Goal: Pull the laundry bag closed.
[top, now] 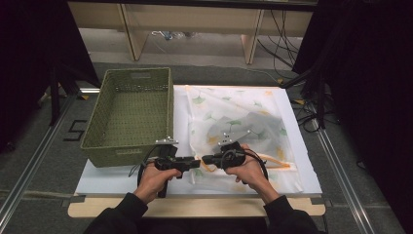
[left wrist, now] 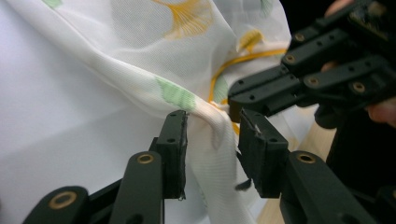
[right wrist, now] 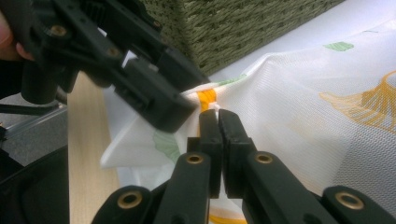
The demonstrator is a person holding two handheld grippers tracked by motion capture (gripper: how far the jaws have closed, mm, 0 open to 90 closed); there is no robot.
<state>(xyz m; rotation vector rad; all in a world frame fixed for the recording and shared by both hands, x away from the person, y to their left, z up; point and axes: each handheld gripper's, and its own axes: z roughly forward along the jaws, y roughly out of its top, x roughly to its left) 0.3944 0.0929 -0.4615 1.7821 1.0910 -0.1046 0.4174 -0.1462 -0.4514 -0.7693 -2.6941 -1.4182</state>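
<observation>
On the white-covered bench [top: 122, 183], the left tool [top: 195, 164] and right tool [top: 207, 159] point at each other, tips nearly meeting at the near left corner of a leaf-printed sheer bag [top: 238, 126]. A green woven basket [top: 131, 114] sits beyond the left tool.

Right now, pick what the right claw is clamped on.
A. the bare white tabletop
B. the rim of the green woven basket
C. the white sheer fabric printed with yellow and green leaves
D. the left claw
C: the right claw stands shut, pinching a fold of the white sheer fabric printed with yellow and green leaves.
</observation>
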